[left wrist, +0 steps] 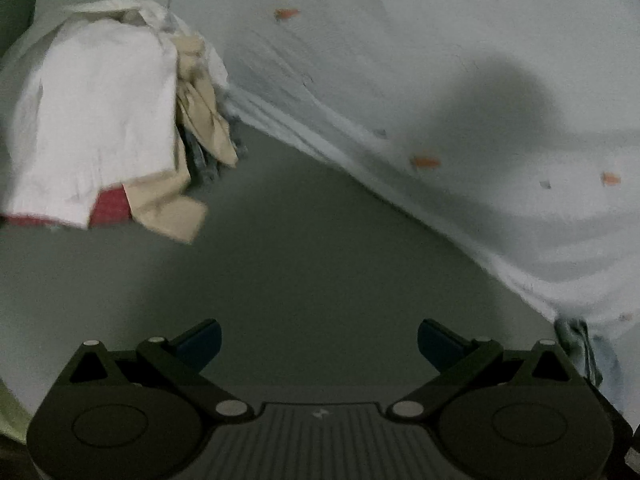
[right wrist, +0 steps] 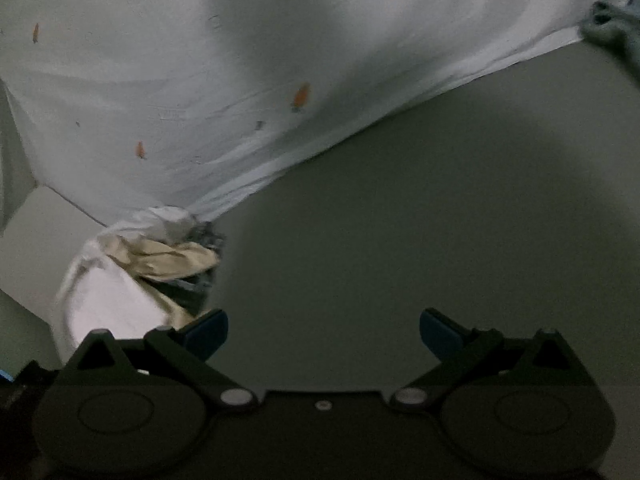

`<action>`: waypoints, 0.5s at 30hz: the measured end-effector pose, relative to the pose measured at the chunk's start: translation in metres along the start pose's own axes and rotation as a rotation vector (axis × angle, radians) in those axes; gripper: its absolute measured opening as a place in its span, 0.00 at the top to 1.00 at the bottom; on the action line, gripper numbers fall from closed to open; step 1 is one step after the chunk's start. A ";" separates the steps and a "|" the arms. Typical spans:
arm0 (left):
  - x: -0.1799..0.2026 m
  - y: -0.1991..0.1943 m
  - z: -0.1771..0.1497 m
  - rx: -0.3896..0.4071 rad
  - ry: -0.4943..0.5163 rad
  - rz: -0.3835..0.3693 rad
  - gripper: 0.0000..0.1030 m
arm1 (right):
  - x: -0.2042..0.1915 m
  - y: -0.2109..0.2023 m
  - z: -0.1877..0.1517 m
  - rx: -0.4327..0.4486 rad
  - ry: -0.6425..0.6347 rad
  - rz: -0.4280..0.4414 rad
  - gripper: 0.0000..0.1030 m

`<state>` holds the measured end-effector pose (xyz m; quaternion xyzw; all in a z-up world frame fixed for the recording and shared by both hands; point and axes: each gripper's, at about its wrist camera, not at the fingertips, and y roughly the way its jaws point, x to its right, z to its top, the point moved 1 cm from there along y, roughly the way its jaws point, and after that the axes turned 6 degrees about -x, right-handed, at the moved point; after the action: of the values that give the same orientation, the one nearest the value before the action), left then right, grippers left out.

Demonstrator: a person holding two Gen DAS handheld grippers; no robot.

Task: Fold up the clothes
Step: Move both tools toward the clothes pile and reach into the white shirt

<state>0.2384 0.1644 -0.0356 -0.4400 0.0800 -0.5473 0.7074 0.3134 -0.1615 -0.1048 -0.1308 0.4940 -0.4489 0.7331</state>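
A pale blue garment [left wrist: 420, 80] with small orange prints lies spread over the grey surface, its hem running diagonally; it also fills the upper half of the right wrist view [right wrist: 180, 80]. My left gripper [left wrist: 319, 344] hovers open over bare grey surface below that hem, holding nothing. My right gripper [right wrist: 324, 334] is open too, above bare surface, with the hem ahead of it. A pile of clothes [left wrist: 100, 120], white and beige with red underneath, sits at the left; the same pile [right wrist: 140, 264] lies just beyond my right gripper's left finger.
A grey-blue piece of cloth [left wrist: 580, 344] lies at the garment's lower right corner, near my left gripper's right finger; it shows again as cloth [right wrist: 612, 24] at the top right. Bare grey surface [right wrist: 400, 220] spreads in front of both grippers.
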 end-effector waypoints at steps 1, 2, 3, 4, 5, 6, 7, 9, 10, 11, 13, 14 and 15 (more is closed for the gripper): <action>-0.012 0.003 0.016 0.011 -0.009 0.008 0.01 | -0.011 0.010 0.004 -0.004 0.008 0.007 0.00; -0.023 0.004 0.032 0.026 -0.029 0.013 0.01 | -0.022 0.019 0.008 -0.008 0.016 0.014 0.00; -0.035 0.004 0.048 0.041 -0.051 0.018 0.01 | -0.035 0.031 0.013 -0.009 0.028 0.030 0.00; -0.048 0.003 0.064 0.067 -0.069 0.019 0.01 | -0.048 0.043 0.020 -0.013 0.039 0.053 0.00; -0.061 0.002 0.081 0.096 -0.084 0.019 0.01 | -0.065 0.059 0.026 -0.022 0.047 0.079 0.00; -0.075 0.003 0.097 0.125 -0.092 0.027 0.01 | -0.079 0.072 0.031 -0.037 0.051 0.105 0.00; -0.089 0.004 0.111 0.152 -0.098 0.046 0.01 | -0.092 0.085 0.037 -0.051 0.054 0.132 0.00; -0.118 0.010 0.138 0.195 -0.117 0.073 0.01 | -0.123 0.118 0.048 -0.068 0.054 0.199 0.00; -0.134 0.015 0.152 0.215 -0.134 0.075 0.01 | -0.135 0.135 0.055 -0.080 0.078 0.234 0.00; -0.150 0.020 0.166 0.234 -0.158 0.065 0.02 | -0.148 0.152 0.061 -0.093 0.103 0.268 0.00; -0.174 0.027 0.188 0.266 -0.210 0.054 0.03 | -0.169 0.188 0.074 -0.127 0.176 0.339 0.04; -0.187 0.032 0.200 0.283 -0.238 0.056 0.04 | -0.179 0.206 0.081 -0.152 0.226 0.380 0.05; -0.197 0.034 0.213 0.294 -0.262 0.065 0.04 | -0.188 0.225 0.087 -0.177 0.275 0.421 0.08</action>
<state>0.3132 0.4453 -0.0046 -0.3967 -0.0796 -0.4681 0.7856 0.4850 0.0913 -0.0917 -0.0266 0.6428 -0.2551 0.7218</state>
